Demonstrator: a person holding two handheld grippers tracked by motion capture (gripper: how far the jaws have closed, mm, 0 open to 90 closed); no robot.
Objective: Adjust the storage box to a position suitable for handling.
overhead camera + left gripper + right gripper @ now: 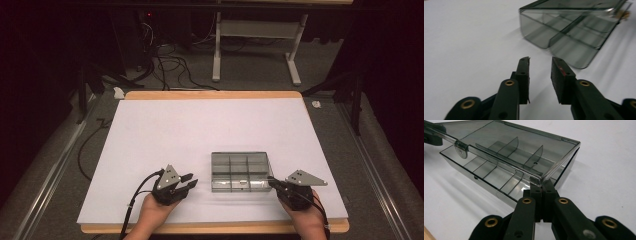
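My right gripper [541, 185] is clamped on the lid's [506, 152] front corner edge, lid lifted partway. Left gripper [539, 65] w/ jaws parted, holding nothing, just beside the clear divided box [241, 171], near table's [150, 130] front edge. Box is prob. light, stiff, slick plastic; likely slides unless left pins the base. Best hold: lid rim, not the thin dividers.

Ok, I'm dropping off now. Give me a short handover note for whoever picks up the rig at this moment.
Right gripper: shut on the near corner of the lid of the smoky clear compartment box, lid lifted off the base at that corner.
Left gripper: open, holding nothing, on the white table left of the box, jaws aimed at it.
Compartments look empty.
Done: lid gripped and partly raised.
Left: probably steady the base with the left and swing the lid fully open.
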